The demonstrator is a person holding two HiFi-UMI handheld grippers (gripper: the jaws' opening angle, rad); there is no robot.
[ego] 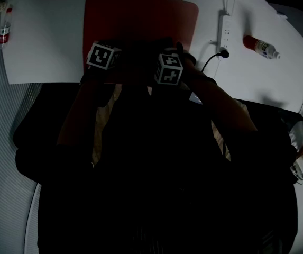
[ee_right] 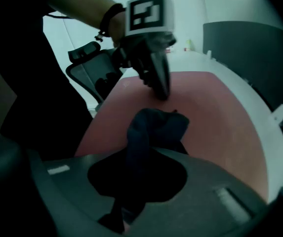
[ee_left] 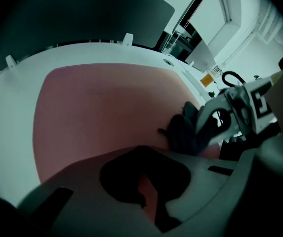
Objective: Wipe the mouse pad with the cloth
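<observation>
A red mouse pad (ego: 140, 15) lies on the white table (ego: 45, 30). Both grippers sit close together at the pad's near edge. My right gripper (ee_right: 131, 196) is shut on a dark blue cloth (ee_right: 153, 127) that bunches up past its jaws onto the pad (ee_right: 220, 127). From the left gripper view the cloth (ee_left: 183, 132) hangs in the right gripper (ee_left: 200, 130) at the pad's right side. My left gripper (ee_right: 162, 90) points down with its tip near the pad, just beyond the cloth; its fingers taper together with nothing between them. In the head view the jaws are lost in shadow.
A white power strip (ego: 225, 28) and a red-capped bottle (ego: 261, 47) lie right of the pad. Another bottle (ego: 3, 30) stands at the table's far left corner. A dark partition (ee_left: 82, 14) backs the table. An office chair (ee_right: 89, 65) stands beside the person's body.
</observation>
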